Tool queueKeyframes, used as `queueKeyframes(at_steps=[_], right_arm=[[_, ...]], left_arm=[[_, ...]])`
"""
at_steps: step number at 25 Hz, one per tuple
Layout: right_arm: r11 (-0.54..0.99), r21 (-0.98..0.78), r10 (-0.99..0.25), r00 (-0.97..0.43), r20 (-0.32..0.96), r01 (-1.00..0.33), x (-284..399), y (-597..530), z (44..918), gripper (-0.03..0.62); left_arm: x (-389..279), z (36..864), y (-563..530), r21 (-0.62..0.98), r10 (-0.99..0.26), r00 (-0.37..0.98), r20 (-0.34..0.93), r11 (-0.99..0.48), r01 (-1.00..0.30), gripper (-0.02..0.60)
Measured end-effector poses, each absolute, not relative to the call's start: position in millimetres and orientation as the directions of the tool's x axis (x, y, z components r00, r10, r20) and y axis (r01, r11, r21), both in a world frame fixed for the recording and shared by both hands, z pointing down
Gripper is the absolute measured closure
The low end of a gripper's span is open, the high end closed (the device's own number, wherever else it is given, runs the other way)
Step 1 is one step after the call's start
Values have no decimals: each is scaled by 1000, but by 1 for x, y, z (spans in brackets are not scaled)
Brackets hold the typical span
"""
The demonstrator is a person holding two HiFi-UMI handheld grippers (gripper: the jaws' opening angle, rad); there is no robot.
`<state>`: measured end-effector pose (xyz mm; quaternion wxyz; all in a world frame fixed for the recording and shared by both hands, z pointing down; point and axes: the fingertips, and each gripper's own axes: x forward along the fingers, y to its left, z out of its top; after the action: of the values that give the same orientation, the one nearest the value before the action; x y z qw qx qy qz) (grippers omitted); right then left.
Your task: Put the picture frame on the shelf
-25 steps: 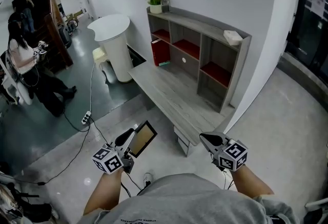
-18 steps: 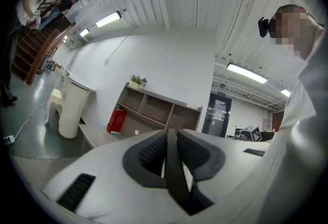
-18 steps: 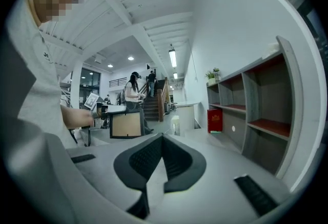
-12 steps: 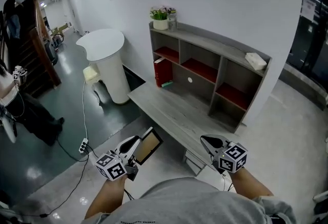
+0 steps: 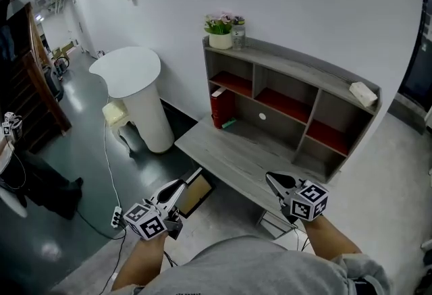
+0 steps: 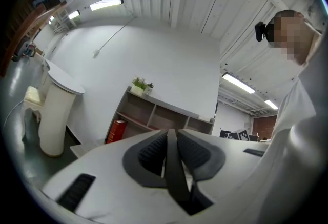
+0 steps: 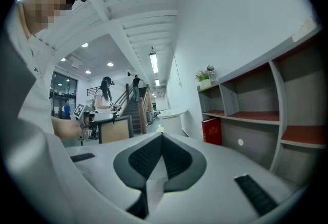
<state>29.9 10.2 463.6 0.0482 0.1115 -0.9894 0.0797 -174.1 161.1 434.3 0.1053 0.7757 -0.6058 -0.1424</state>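
The picture frame (image 5: 196, 192), dark-rimmed with a tan panel, is held edge-on in my left gripper (image 5: 179, 187), low at the left above the floor. In the left gripper view its thin dark edge (image 6: 172, 166) runs between the pads, which press on it. My right gripper (image 5: 271, 179) is shut and holds nothing; in the right gripper view (image 7: 161, 142) its pads meet. The grey shelf (image 5: 294, 64) with red-lined compartments stands ahead against the white wall, beyond both grippers. It also shows in the gripper views (image 6: 154, 115) (image 7: 256, 115), and the frame (image 7: 114, 128) appears at the left of the right one.
A low grey bench (image 5: 233, 152) runs in front of the shelf. A red book (image 5: 221, 109) stands in the lower left compartment, a potted plant (image 5: 220, 25) and a white box (image 5: 363, 92) on top. A white pedestal table (image 5: 131, 72) is to the left; a cable and power strip (image 5: 116, 217) lie on the floor.
The shelf and bench have shifted toward the middle of the head view and sit more squarely ahead. Both grippers keep their places, the left still holding the frame.
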Motion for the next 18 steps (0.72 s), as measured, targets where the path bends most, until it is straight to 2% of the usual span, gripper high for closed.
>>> queueKeyframes(at_steps=[8, 18], right_arm=[[957, -193, -192, -972, 134, -216, -17, -21, 480, 582], [956, -259, -112, -988, 103, -135, -65, -112, 494, 582]], left_arm=[[-227, 434, 126, 368, -970, 218, -111, -244, -897, 494], [-265, 434, 34, 442, -979, 164, -120, -201, -874, 494]])
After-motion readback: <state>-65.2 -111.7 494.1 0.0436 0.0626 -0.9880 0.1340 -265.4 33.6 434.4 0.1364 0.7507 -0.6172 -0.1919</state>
